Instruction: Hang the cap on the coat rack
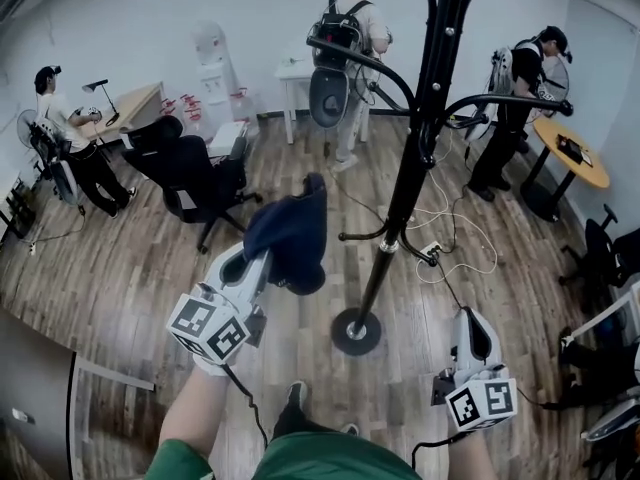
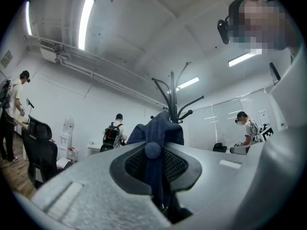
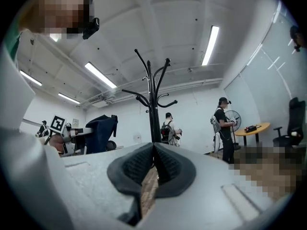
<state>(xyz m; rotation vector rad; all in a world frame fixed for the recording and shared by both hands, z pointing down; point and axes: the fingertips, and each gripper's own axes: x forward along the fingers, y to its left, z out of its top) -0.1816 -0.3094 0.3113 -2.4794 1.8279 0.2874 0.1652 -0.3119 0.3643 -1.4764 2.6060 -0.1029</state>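
Note:
A dark navy cap [image 1: 292, 230] hangs from my left gripper [image 1: 268, 260], which is shut on its fabric and holds it up left of the coat rack. In the left gripper view the cap [image 2: 157, 134] drapes between the pads, with the coat rack's hooks [image 2: 171, 94] rising just behind it. The black coat rack [image 1: 408, 173] stands on a round base [image 1: 356, 331]; its curved arms spread above. My right gripper [image 1: 466, 318] is low, right of the base, shut and empty. The right gripper view shows the coat rack [image 3: 151, 110] ahead and the cap [image 3: 100, 132] at its left.
A black office chair [image 1: 190, 176] stands left of the cap. White cables [image 1: 445, 230] lie on the wooden floor by the rack's base. Three people stand or sit around the room: one with a backpack [image 1: 342, 38] behind the rack. A round table [image 1: 572, 153] is at right.

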